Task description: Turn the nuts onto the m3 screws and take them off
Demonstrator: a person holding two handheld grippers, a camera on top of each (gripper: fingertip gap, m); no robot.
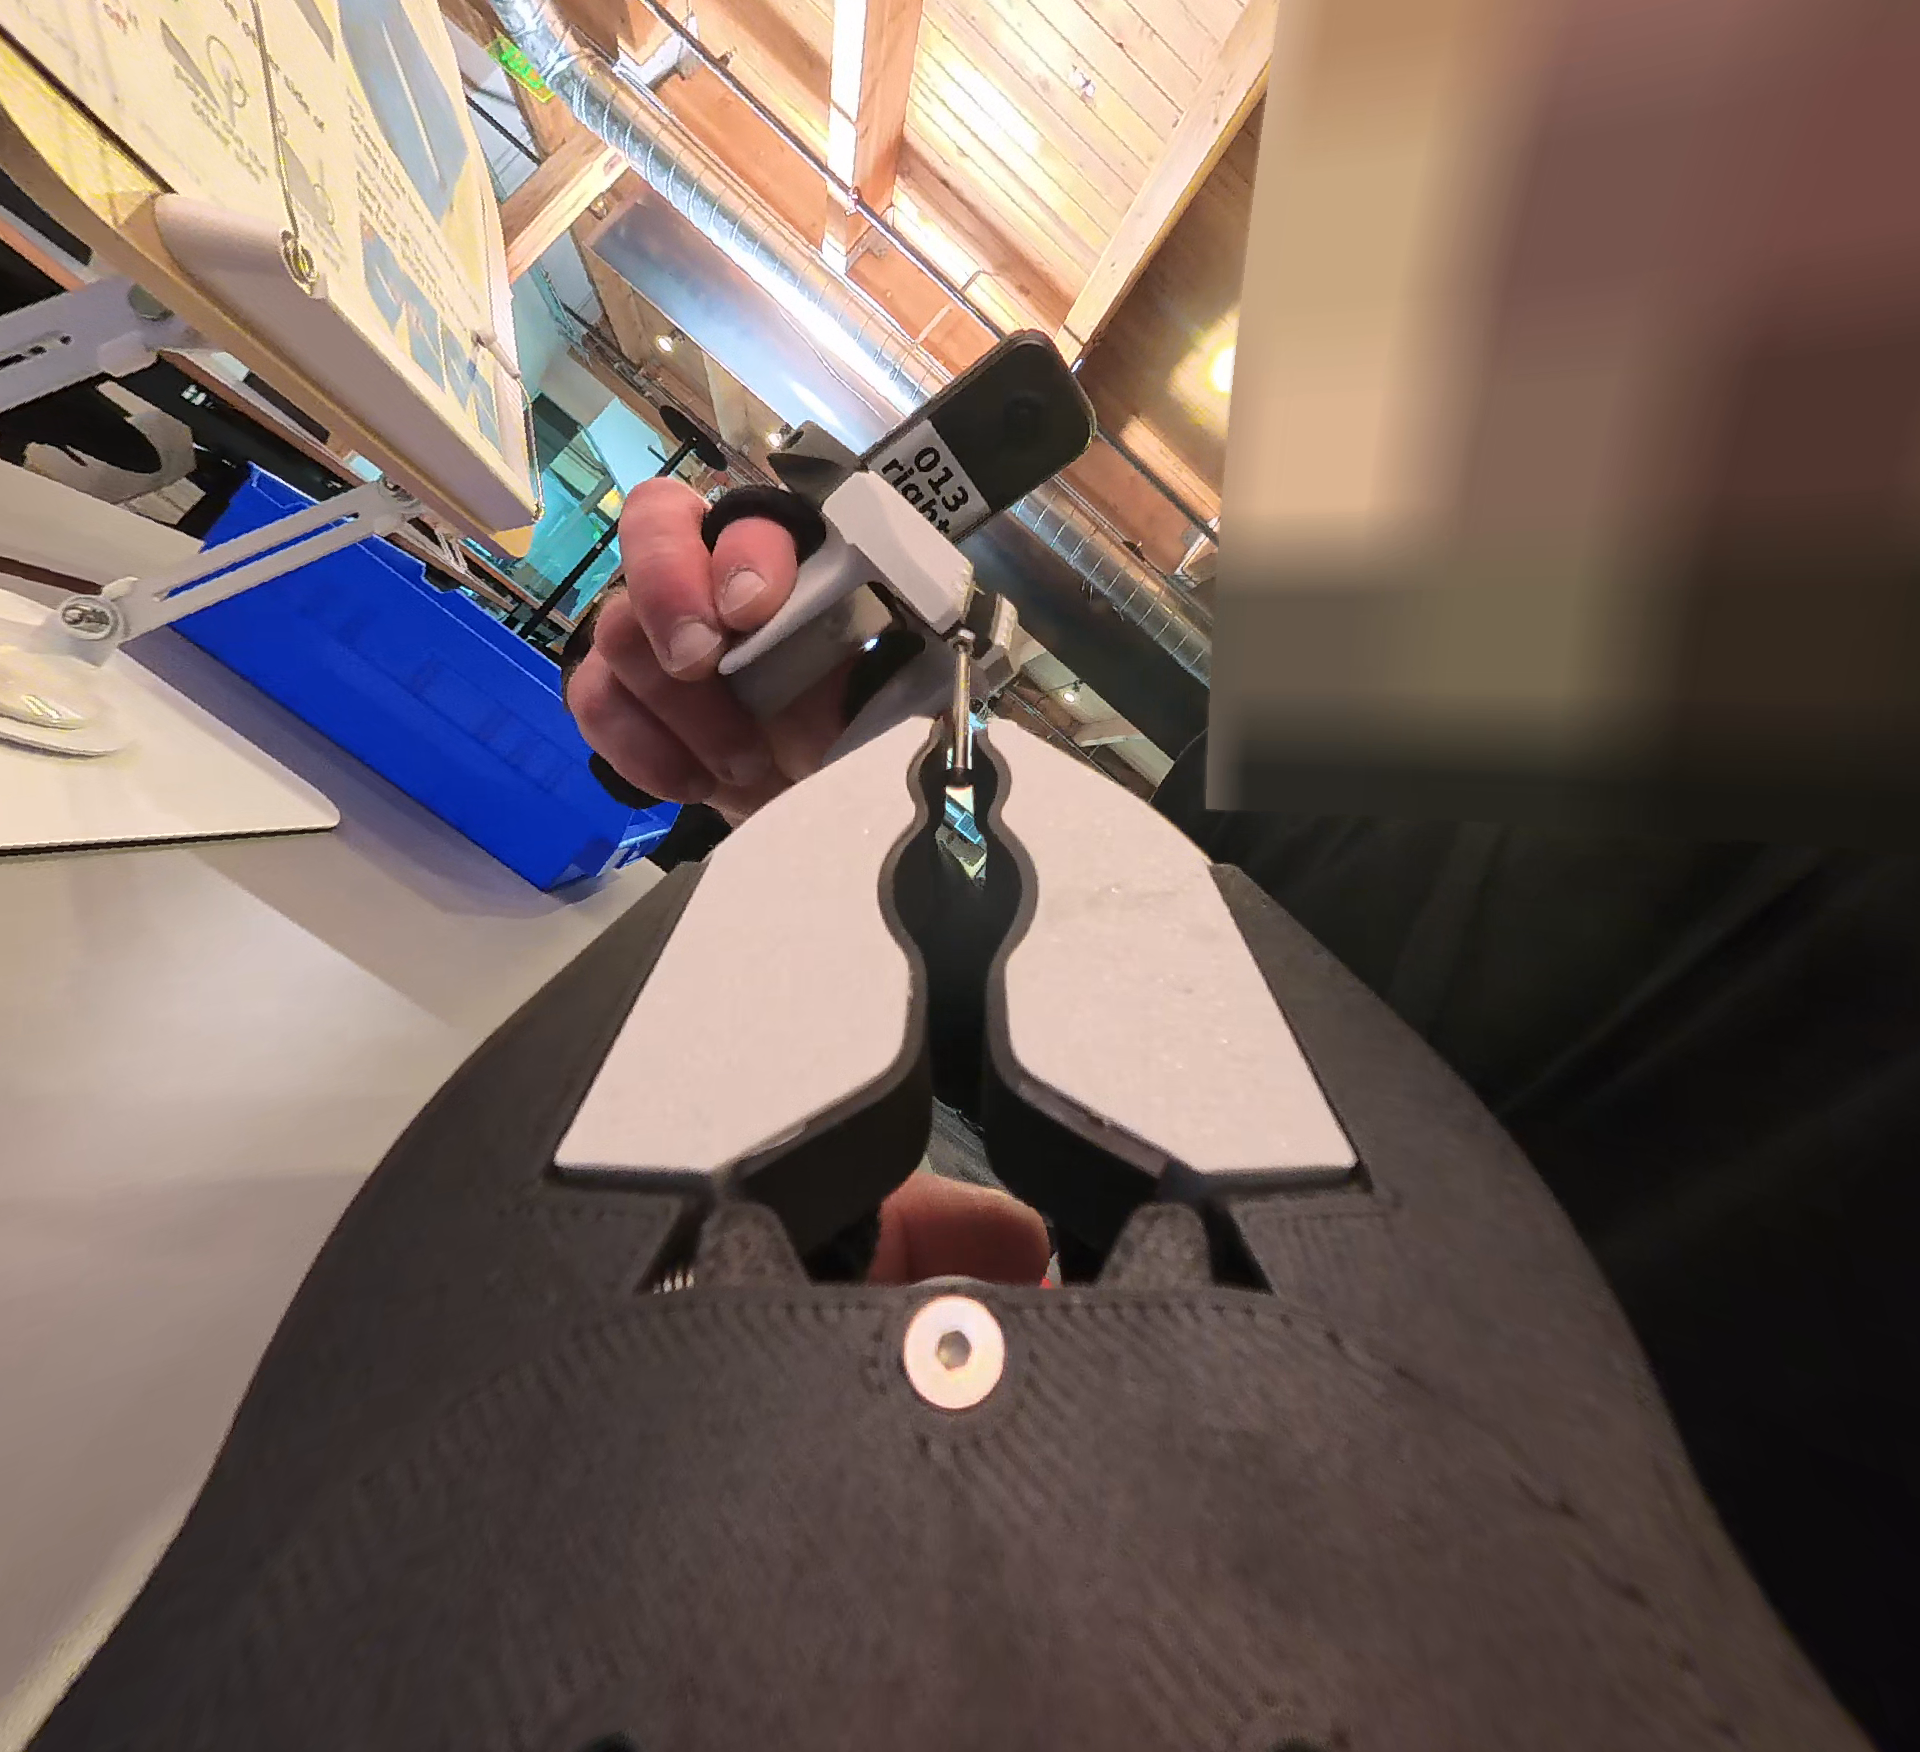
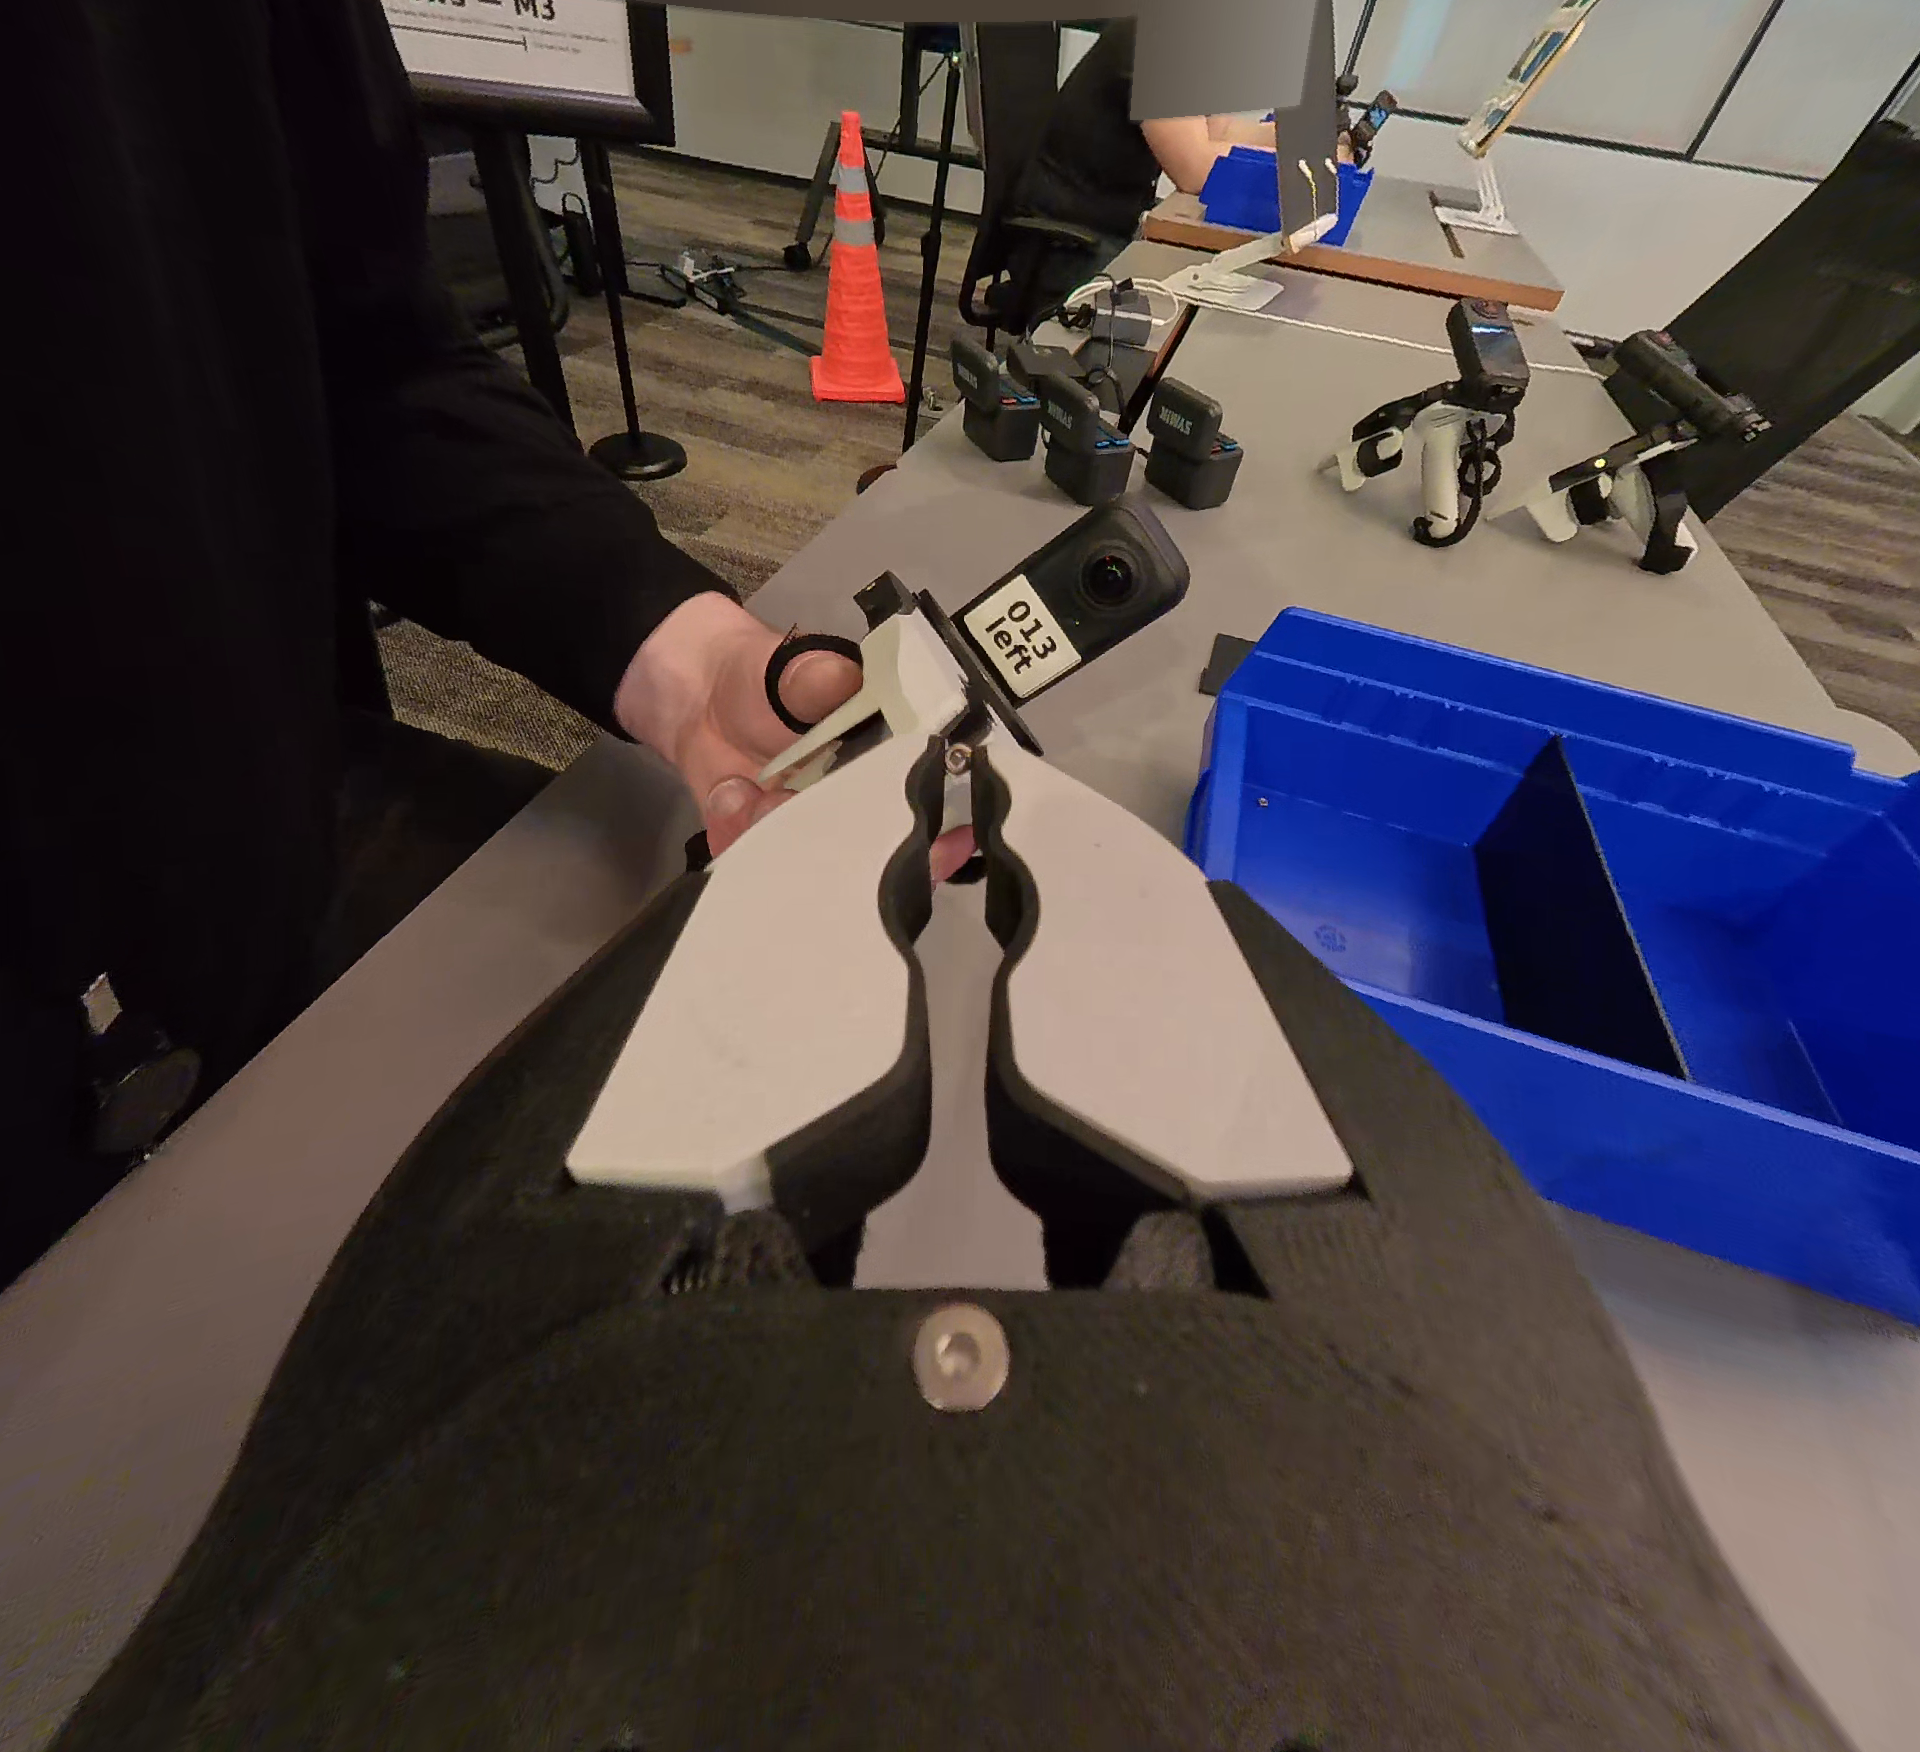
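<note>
In the left wrist view my left gripper [image 1: 956, 765] is shut at its tips on the lower end of a thin silver m3 screw [image 1: 964, 700]. The screw runs up to the right gripper's white body [image 1: 894, 549], which a hand [image 1: 665, 663] holds close in front. In the right wrist view my right gripper [image 2: 958, 767] is shut at its tips on a small silver piece [image 2: 960, 756], the nut as far as I can tell. The left gripper's white body [image 2: 914, 674] and its black camera [image 2: 1101, 575] sit just beyond, tip to tip. Both are held above the grey table [image 2: 1351, 580].
A blue bin [image 2: 1455, 933] with a dark divider stands to the right; it also shows in the left wrist view [image 1: 395, 663]. Black charger blocks [image 2: 1091, 435] and two spare grippers [image 2: 1455, 445] stand farther back. An orange cone [image 2: 854, 279] is on the floor. A tilted sign board [image 1: 312, 144] hangs at left. Only a small space, under 4 cm, lies between the two pairs of fingers.
</note>
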